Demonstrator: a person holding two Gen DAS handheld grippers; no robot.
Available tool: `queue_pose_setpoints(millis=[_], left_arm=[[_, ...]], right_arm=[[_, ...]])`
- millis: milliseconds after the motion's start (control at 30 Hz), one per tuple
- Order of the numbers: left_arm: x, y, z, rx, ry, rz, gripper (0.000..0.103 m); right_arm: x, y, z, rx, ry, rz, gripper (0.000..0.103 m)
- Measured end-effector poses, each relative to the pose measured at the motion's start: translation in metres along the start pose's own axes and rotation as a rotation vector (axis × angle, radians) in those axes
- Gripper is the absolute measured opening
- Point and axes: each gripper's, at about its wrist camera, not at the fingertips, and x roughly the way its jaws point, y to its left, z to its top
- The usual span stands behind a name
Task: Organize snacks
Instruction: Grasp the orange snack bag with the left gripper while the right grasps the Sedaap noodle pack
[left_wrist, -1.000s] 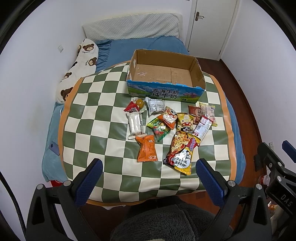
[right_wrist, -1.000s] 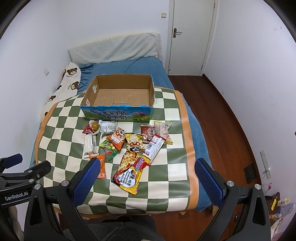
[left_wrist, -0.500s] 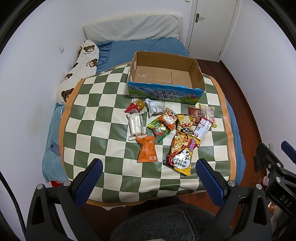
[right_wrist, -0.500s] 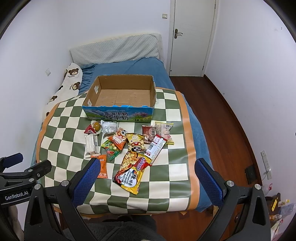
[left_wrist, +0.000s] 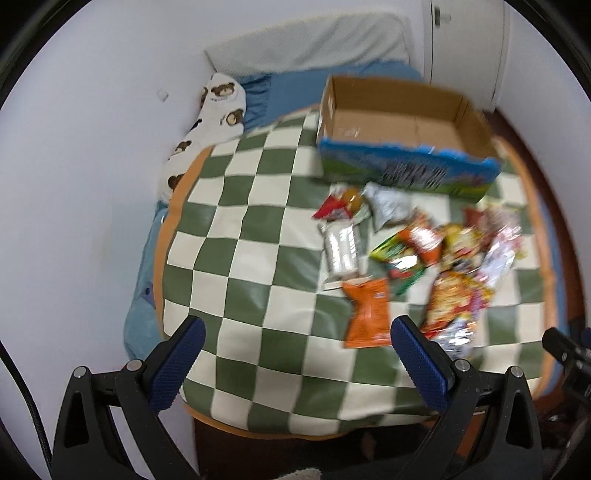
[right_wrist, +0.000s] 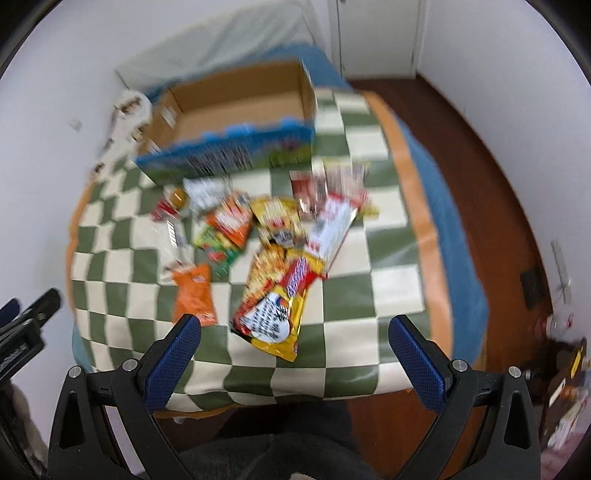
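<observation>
Both views are motion-blurred. Several snack packets lie in a loose pile on the green and white checkered table (left_wrist: 236, 266) (right_wrist: 373, 295). Among them are an orange packet (left_wrist: 367, 314) (right_wrist: 194, 295), a large yellow and red bag (right_wrist: 277, 299) (left_wrist: 454, 310) and a clear white-bar packet (left_wrist: 341, 251). Behind the pile stands an empty cardboard box (left_wrist: 399, 122) (right_wrist: 236, 107) with a blue printed front. My left gripper (left_wrist: 293, 330) hovers open over the table's near edge, left of the orange packet. My right gripper (right_wrist: 295, 328) is open just above the big bag's near end. Neither holds anything.
The table stands over a blue bed with a bear-print pillow (left_wrist: 210, 118) against the left wall and a grey pillow (left_wrist: 306, 44) at the head. A white door (right_wrist: 376, 33) and wooden floor (right_wrist: 491, 184) lie to the right. Clutter (right_wrist: 565, 373) sits on the floor at far right.
Both grippers have swung forward and down toward the snack pile, so the table looks much nearer. The left view has shifted leftward. The snacks and box have not moved.
</observation>
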Motion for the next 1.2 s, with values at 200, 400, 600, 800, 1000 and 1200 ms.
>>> queue_pose_setpoints(millis=[200, 400, 600, 800, 1000, 1200], left_arm=[[0.084, -0.009, 0.0, 0.039, 0.156, -0.005, 0.103], [0.158, -0.024, 0.001, -0.006, 0.336, -0.085, 0.103], [0.198, -0.033, 0.004, -0.041, 0.427, -0.145, 0.103], [0.216, -0.047, 0.003, -0.071, 0.499, -0.262, 0.103], [0.246, -0.084, 0.0, -0.043, 0.564, -0.321, 0.094], [0.263, -0.109, -0.012, 0.042, 0.55, -0.271, 0.059]], right_arm=[[0.122, 0.0, 0.007, 0.065, 0.195, 0.057, 0.103], [0.214, 0.015, 0.012, 0.169, 0.334, 0.036, 0.103], [0.272, 0.035, 0.01, 0.161, 0.425, -0.043, 0.096], [0.276, 0.034, -0.011, -0.045, 0.427, -0.071, 0.088], [0.27, 0.038, -0.028, -0.24, 0.405, -0.075, 0.09], [0.259, 0.02, -0.027, -0.115, 0.386, -0.051, 0.093]])
